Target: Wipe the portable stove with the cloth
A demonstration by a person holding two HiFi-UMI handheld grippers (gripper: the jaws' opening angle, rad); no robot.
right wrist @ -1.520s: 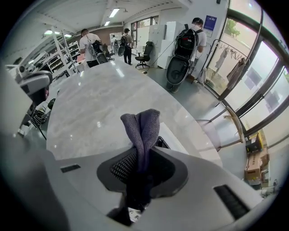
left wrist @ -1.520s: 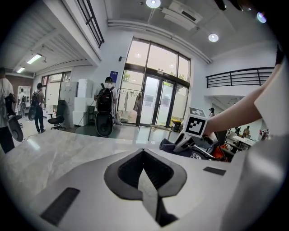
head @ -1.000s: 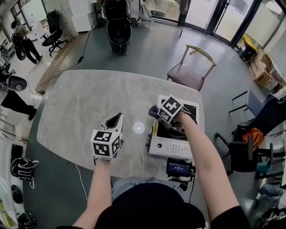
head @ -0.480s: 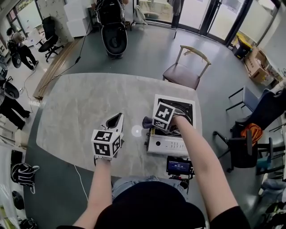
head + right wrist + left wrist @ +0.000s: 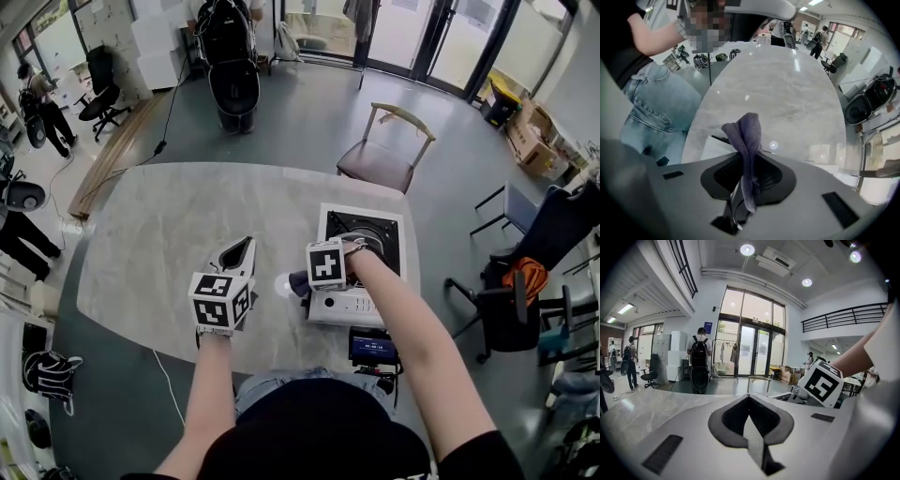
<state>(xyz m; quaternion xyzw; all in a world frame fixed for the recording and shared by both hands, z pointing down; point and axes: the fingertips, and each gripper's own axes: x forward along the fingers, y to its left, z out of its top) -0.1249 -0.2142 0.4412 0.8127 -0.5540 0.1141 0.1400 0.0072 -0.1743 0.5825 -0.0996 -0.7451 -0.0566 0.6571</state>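
Note:
The white portable stove (image 5: 362,270) with its black burner sits on the right side of the marble table (image 5: 169,234). My right gripper (image 5: 302,279) hangs at the stove's left front corner, shut on a purple-grey cloth (image 5: 298,282). In the right gripper view the cloth (image 5: 746,140) stands up pinched between the jaws of that gripper (image 5: 749,158), with a white stove corner (image 5: 710,147) just below. My left gripper (image 5: 244,247) rests over the table left of the stove, shut and holding nothing. The left gripper view shows its jaws (image 5: 749,401) meeting and the right gripper's marker cube (image 5: 820,383).
A small device with a lit screen (image 5: 373,351) sits at the table's near edge by the stove. A wooden chair (image 5: 384,155) stands beyond the table, a black stroller (image 5: 230,61) farther back. Dark chairs (image 5: 525,309) crowd the right; people (image 5: 42,98) stand far left.
My right gripper has dragged the cloth from over the burner leftward and nearer, to the stove's left front corner. The left gripper has stayed put.

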